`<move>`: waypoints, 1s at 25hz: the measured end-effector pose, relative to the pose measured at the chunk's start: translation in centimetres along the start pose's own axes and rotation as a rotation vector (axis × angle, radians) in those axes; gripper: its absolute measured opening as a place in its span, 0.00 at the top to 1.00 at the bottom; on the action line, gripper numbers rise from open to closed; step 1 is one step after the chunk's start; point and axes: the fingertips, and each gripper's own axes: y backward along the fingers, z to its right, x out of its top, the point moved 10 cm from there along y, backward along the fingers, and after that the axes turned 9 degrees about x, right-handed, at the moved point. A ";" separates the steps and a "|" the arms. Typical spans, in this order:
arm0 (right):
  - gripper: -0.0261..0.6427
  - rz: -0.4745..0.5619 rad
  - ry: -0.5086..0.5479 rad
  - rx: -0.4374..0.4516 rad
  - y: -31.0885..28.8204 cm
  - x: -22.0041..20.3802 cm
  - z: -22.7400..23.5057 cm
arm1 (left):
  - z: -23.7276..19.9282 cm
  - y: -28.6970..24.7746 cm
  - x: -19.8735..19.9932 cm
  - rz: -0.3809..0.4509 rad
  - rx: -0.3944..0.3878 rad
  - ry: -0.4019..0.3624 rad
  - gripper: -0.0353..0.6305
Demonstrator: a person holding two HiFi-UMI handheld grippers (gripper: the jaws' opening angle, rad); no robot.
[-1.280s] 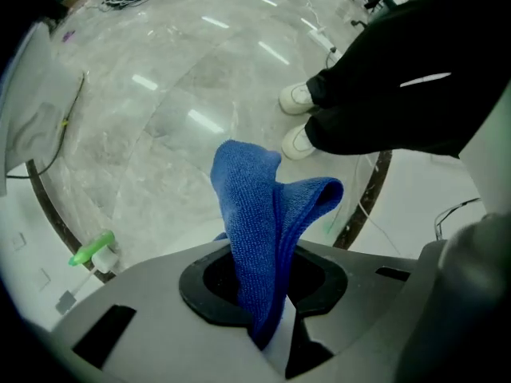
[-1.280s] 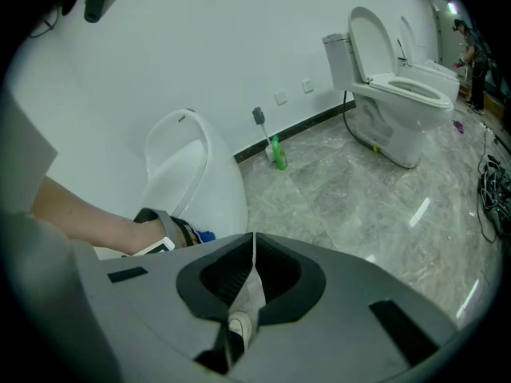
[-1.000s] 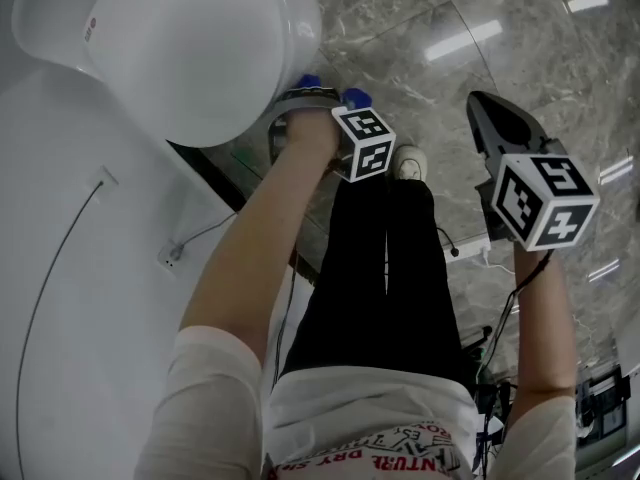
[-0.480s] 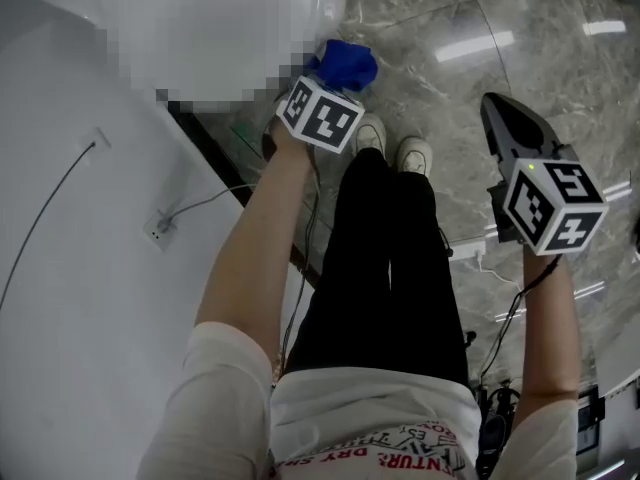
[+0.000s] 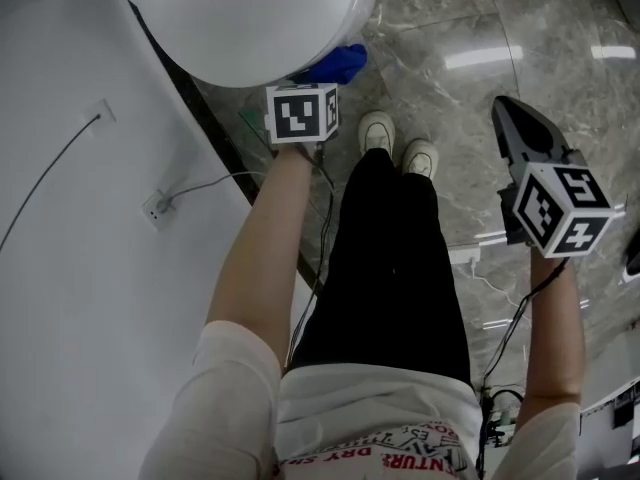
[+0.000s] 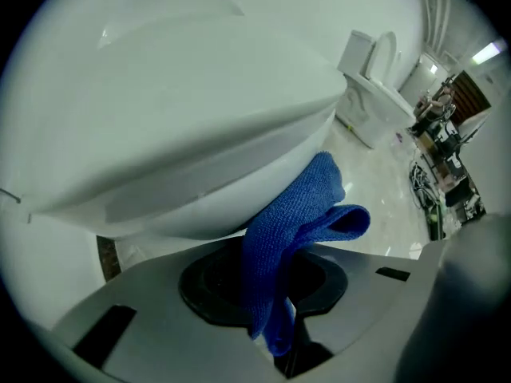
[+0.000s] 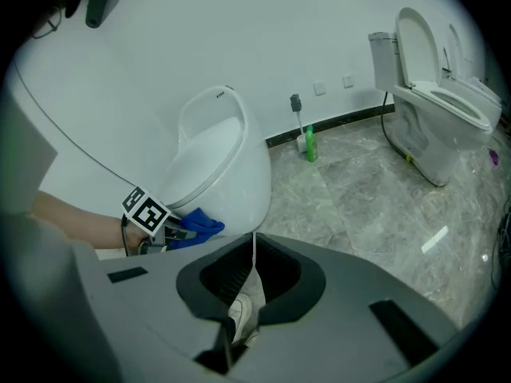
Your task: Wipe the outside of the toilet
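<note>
The white toilet bowl (image 5: 250,18) juts from the wall at the top of the head view. My left gripper (image 5: 316,80) is shut on a blue cloth (image 5: 336,64) and holds it against the bowl's underside, near its front rim. In the left gripper view the cloth (image 6: 295,238) hangs folded out of the jaws, its top touching the curved bowl (image 6: 176,110). The right gripper view shows the bowl (image 7: 227,166) side-on, with the left gripper (image 7: 180,231) and cloth (image 7: 201,228) under it. My right gripper (image 5: 515,118) hangs apart over the floor, shut and holding nothing.
The person's legs and white shoes (image 5: 380,128) stand between the grippers on grey marble floor. A second toilet (image 7: 439,110) stands far right. A green bottle (image 7: 310,146) and a brush (image 7: 297,118) lean by the wall. Cables (image 5: 500,278) trail on the floor.
My left gripper has slid leftward with the cloth along the bowl's underside, and the cloth is now partly tucked under the rim. The right gripper has hardly shifted.
</note>
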 end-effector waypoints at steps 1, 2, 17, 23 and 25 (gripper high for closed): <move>0.93 -0.006 0.009 0.008 -0.2 0.1 -0.2 | -0.4 0.2 -0.3 0.005 0.004 -0.002 0.81; 0.93 -0.012 0.017 0.016 -0.5 0.2 -0.5 | -0.8 0.4 -0.6 0.012 0.009 -0.009 0.81; 0.93 -0.095 0.134 0.095 -5.6 3.4 -5.8 | -8.8 3.0 -4.8 0.053 0.080 0.259 0.81; 0.93 -0.114 0.163 0.112 -8.1 5.9 -10.3 | -13.0 4.6 -7.1 0.065 0.069 0.333 0.81; 0.93 -0.119 0.172 0.111 -8.5 7.3 -11.8 | -13.4 6.0 -7.5 0.092 0.038 0.340 0.81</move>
